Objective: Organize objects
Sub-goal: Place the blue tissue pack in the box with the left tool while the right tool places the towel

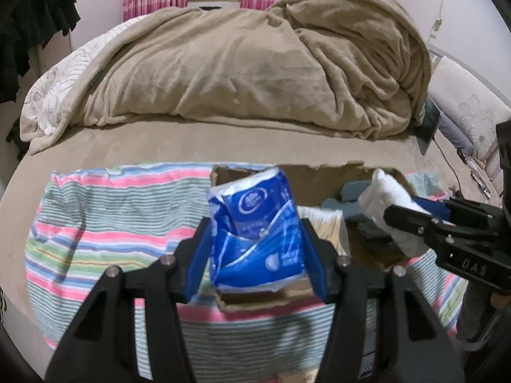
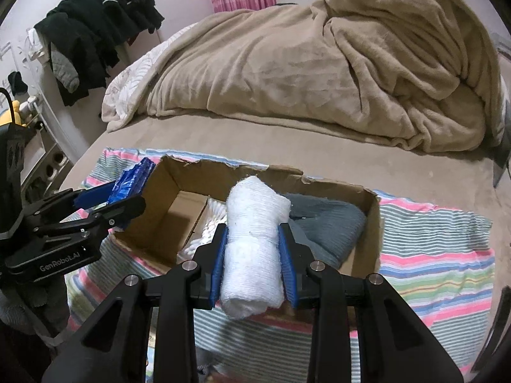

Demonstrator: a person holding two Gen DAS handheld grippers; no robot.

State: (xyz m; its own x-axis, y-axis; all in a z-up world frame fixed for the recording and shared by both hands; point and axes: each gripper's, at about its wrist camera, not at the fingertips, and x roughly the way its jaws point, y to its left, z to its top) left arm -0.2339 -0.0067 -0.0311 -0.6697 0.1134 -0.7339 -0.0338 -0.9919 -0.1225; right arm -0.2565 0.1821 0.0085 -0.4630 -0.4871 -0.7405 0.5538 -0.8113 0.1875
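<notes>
My left gripper [image 1: 255,226] is shut on a blue tissue pack [image 1: 255,229] and holds it over the left end of an open cardboard box [image 2: 179,172]; the pack also shows in the right wrist view [image 2: 132,180]. My right gripper [image 2: 254,233] is shut on a rolled white towel [image 2: 255,242] above the box's middle; the towel also shows in the left wrist view [image 1: 392,204]. Inside the box lie a grey-blue folded cloth [image 2: 322,220] on the right and a bundle of cotton swabs [image 2: 209,220] in the middle.
The box stands on a striped cloth [image 2: 431,242] spread on a bed. A heaped beige blanket [image 2: 319,73] fills the far side of the bed. Dark clothes [image 2: 95,25] hang at the left wall. A tablet [image 1: 429,121] leans at the right.
</notes>
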